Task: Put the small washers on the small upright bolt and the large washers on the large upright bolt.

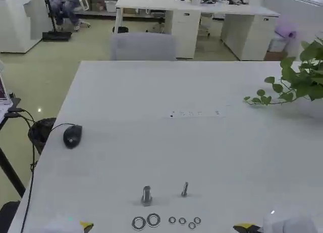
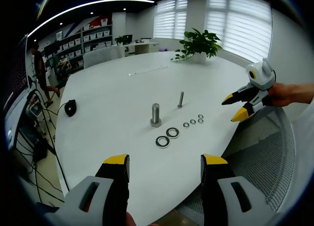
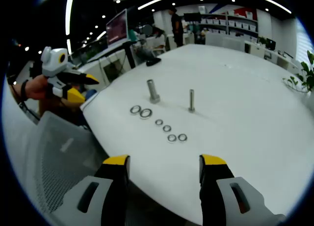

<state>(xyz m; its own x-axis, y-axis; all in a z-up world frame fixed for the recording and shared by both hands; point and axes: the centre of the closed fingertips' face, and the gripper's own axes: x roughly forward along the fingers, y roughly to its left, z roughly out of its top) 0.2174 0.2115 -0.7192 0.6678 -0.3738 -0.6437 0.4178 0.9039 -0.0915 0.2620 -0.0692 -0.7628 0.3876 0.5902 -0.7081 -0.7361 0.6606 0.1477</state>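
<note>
Left hand-held gripper (image 2: 165,160) empty, jaws apart

Holds one tool in each hand, both low and level, well apart from each other. Grips the left tool (image 2: 166,162) with its two yellow-tipped jaws spread wide. Carries the right tool (image 3: 166,162) the same way, jaws parted. Angles both tools forward and slightly inward. Wraps the left hand (image 3: 37,88) round its tool's handle, fingers closed. Closes the right hand (image 2: 289,92) round the other handle, forearm reaching in from the side. Pokes yellow tips in at the bottom corners of the head view.
</note>
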